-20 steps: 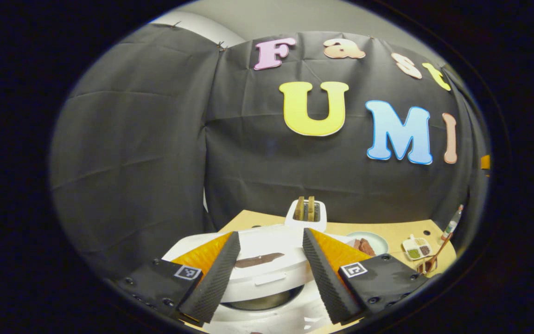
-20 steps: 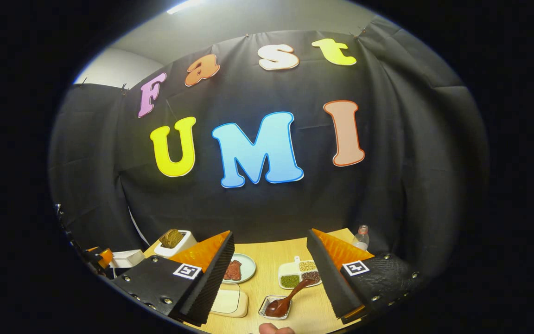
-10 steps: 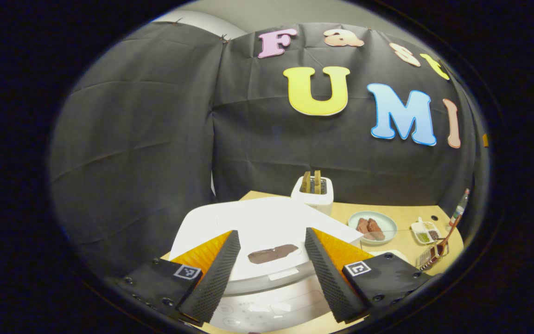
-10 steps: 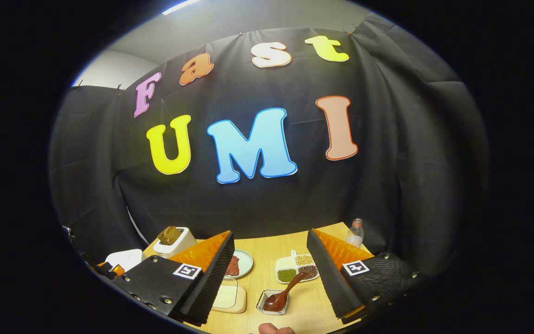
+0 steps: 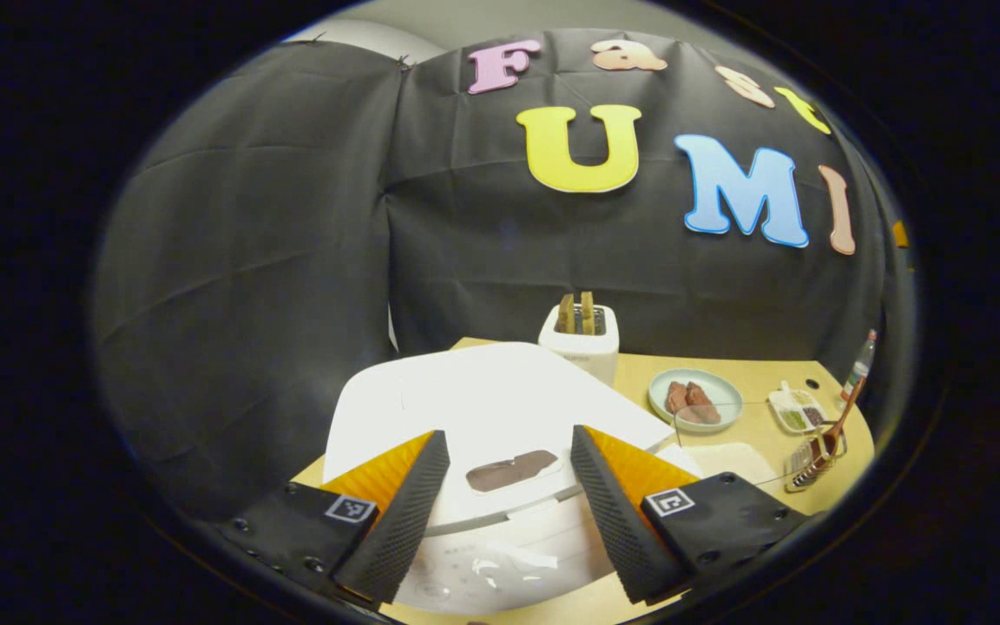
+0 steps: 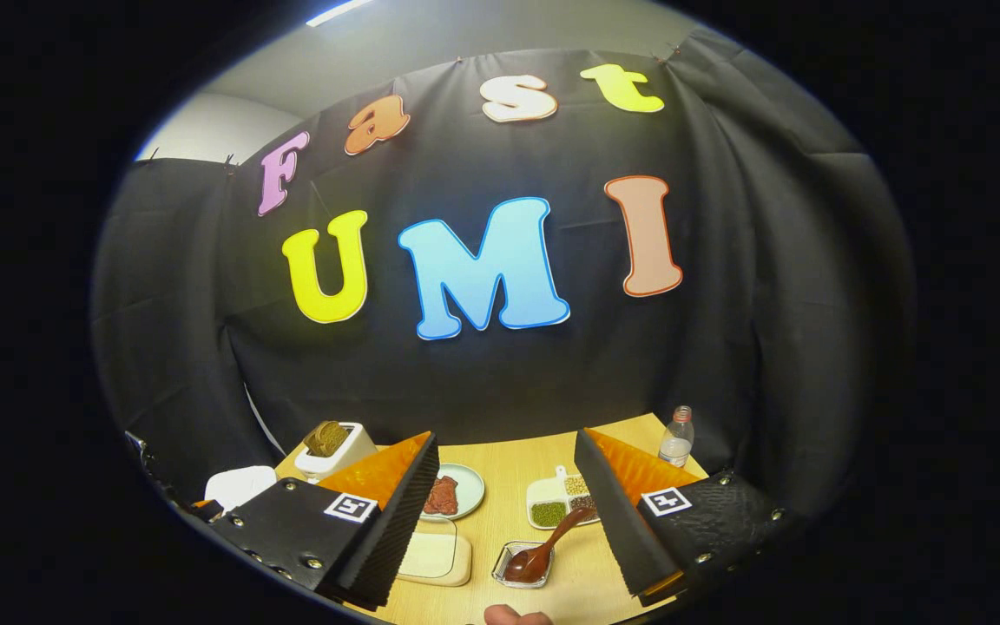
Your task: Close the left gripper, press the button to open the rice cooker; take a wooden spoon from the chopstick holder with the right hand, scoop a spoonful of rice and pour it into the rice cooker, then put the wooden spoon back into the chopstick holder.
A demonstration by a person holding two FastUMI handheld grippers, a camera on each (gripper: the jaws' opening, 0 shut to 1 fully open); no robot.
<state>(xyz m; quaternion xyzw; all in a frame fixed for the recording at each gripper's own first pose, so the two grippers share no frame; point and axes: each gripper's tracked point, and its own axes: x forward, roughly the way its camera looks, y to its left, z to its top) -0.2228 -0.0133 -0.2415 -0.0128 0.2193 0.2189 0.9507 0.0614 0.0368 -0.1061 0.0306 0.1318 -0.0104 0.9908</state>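
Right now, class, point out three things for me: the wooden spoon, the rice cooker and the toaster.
wooden spoon [image 6: 528, 568]: right gripper view, on its dark bowl.
rice cooker [image 5: 474, 404]: left gripper view, on its white lid.
toaster [image 5: 581, 346]: left gripper view, on its white front wall.

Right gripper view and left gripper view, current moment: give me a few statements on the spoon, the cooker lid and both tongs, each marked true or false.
1. The brown wooden spoon rests with its bowl in the small clear holder on the light wooden table. True.
2. The right tongs are shut on the spoon. False: they are open and hold nothing; the spoon lies apart between them, farther off.
3. The white rice cooker has its lid down. True.
4. The left tongs are shut. False: their fingers stand wide apart, framing the cooker.
5. The white toaster is empty. False: two brown slices stick up from its slots.
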